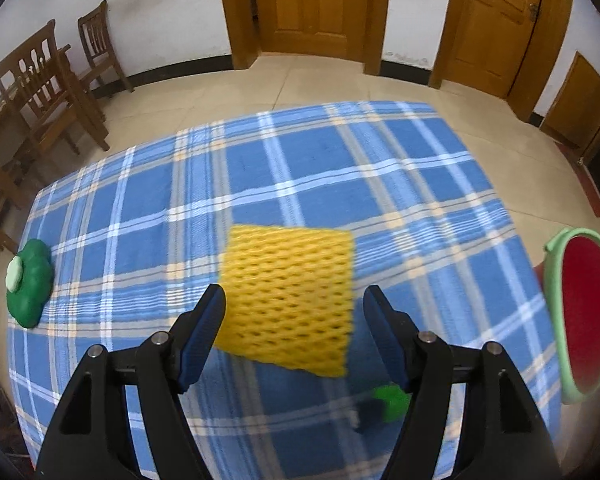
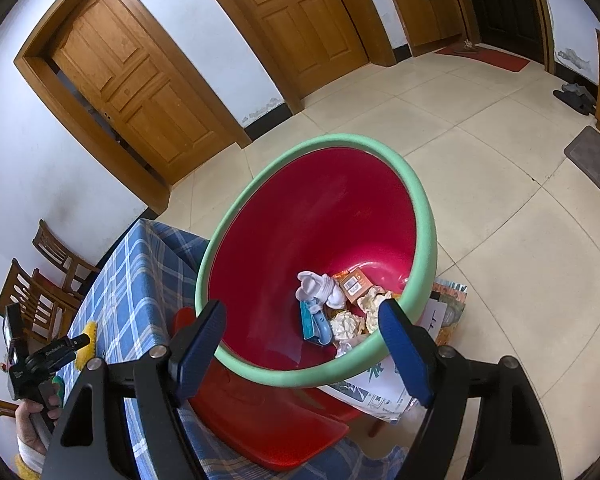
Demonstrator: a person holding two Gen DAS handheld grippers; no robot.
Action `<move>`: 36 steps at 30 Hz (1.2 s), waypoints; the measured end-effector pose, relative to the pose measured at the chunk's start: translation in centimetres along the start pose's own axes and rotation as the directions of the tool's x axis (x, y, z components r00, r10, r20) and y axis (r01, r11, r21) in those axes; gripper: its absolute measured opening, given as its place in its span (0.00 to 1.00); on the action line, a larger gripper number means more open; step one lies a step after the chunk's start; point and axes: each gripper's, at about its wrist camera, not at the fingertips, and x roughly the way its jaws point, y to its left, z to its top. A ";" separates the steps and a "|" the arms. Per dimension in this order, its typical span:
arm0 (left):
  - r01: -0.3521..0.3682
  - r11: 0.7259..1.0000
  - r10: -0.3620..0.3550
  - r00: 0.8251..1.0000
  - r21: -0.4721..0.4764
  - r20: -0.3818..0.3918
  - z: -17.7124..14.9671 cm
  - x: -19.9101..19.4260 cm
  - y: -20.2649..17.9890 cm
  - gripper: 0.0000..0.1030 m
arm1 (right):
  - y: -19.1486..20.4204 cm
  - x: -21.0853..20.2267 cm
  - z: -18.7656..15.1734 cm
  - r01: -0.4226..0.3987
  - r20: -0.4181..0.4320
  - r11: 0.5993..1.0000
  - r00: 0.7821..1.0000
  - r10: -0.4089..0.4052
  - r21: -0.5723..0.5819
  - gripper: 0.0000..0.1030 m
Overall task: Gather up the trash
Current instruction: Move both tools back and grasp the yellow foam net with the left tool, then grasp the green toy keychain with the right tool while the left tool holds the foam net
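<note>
The yellow foam net (image 1: pixel 286 300) lies flat on the bench (image 1: pixel 140 208) just ahead of the left gripper (image 1: pixel 294 300), between its parted, empty jaws. The right gripper (image 2: pixel 302 316), also apart and empty, hangs over the red bin (image 2: pixel 320 216).

— What covers the table (image 1: pixel 308 152)?
— A blue plaid cloth. At its middle lies a yellow foam net (image 1: pixel 288 300).
— And around that net?
— Far left of it, at the edge, a green flower-shaped thing (image 1: pixel 30 284); just below-right, a small bright green item (image 1: pixel 392 402), blurred.
</note>
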 end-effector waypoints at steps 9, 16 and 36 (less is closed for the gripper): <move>0.008 0.999 -0.009 1.000 -0.052 -0.017 -0.3 1.6 1.7 0.77 | 0.8 -0.3 -0.1 0.005 0.002 1.000 1.000 -0.005 -0.018 0.78; 0.075 0.995 -0.075 0.997 -0.058 0.002 -1.2 1.1 1.6 0.57 | 2.2 -0.7 -0.2 -0.007 0.003 0.999 1.000 0.008 -0.047 0.78; 0.204 0.973 -0.195 0.977 -0.106 0.092 -4.5 -5.6 4.4 0.27 | 11.0 -1.9 -1.7 -0.112 -0.020 0.969 0.994 0.111 -0.219 0.78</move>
